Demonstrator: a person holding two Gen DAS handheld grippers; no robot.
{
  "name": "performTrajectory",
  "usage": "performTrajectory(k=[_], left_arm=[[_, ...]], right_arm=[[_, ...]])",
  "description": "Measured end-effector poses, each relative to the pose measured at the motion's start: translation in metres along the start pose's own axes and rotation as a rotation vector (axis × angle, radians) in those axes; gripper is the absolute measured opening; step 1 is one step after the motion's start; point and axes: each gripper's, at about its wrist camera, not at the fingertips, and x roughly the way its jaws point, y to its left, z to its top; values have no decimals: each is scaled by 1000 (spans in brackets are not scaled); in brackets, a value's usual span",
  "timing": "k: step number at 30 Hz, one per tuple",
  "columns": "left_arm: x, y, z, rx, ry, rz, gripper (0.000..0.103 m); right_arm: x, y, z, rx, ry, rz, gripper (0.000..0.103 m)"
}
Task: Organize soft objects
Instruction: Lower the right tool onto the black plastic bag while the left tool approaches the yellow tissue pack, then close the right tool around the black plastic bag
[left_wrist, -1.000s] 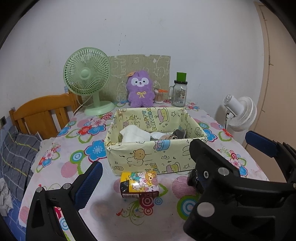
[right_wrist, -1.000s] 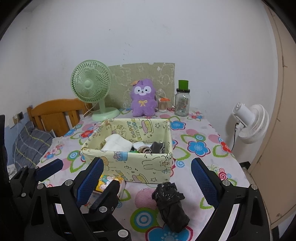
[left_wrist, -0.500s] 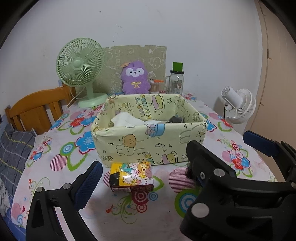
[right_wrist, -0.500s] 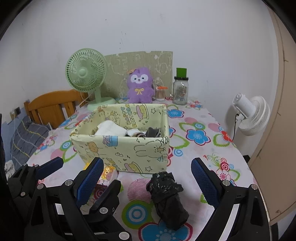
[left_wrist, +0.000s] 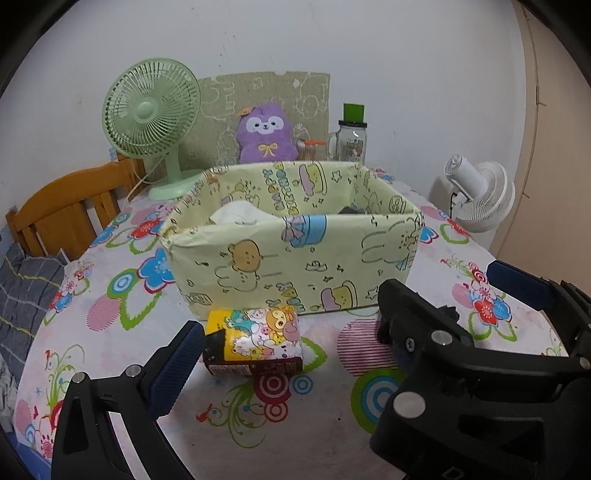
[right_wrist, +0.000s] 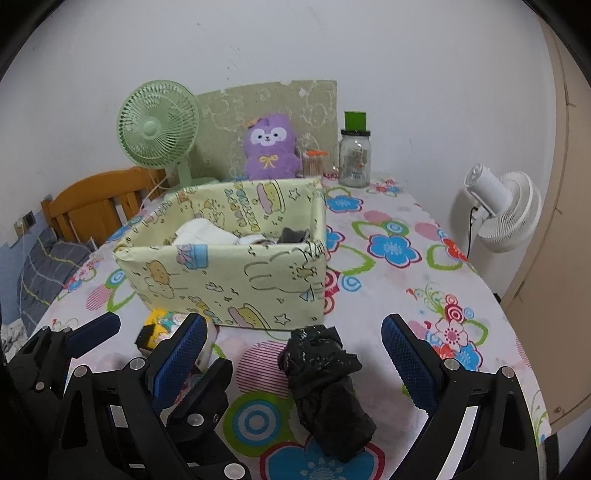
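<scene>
Surface (right_wrist: 399, 221) covered by a white cloth printed with coloured flowers and rings; a pale yellow cartoon-print fabric box (right_wrist: 236, 280) stands near its middle; a small packet with cartoon animals (left_wrist: 255, 341) lies just before the box's near wall, toward the left; a crumpled black bundle (right_wrist: 327, 384) lies before the box's near right corner, close to the front edge; along the far edge, against the wall, from left to right: a green desk fan (left_wrist: 153, 122), a purple plush toy (left_wrist: 266, 134), a small container with an orange lid (right_wrist: 314, 162), and a glass jar with a green lid (right_wrist: 354, 155); a patterned green board (right_wrist: 273, 114) stands upright behind the plush.
</scene>
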Motion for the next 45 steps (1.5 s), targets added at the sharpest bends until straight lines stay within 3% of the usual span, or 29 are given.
performTrajectory(k=[16, 26, 33, 40, 44, 45], left_arm=[[28, -9, -4, -12, 76, -31, 103], [42, -14, -7, 7, 106, -12, 103], [47, -18, -7, 22, 119, -10, 103], [51, -22, -7, 44, 130, 6, 103], [50, -25, -8, 62, 128, 2, 103], [49, -25, -8, 59, 127, -7, 103]], right_arm=[[26, -20, -7, 37, 51, -33, 97], [50, -29, -14, 67, 152, -20, 97], [57, -32, -17, 77, 171, -31, 97], [61, -29, -17, 65, 200, -4, 76], [58, -21, -16, 39, 211, 14, 53], [57, -19, -16, 34, 208, 16, 52]])
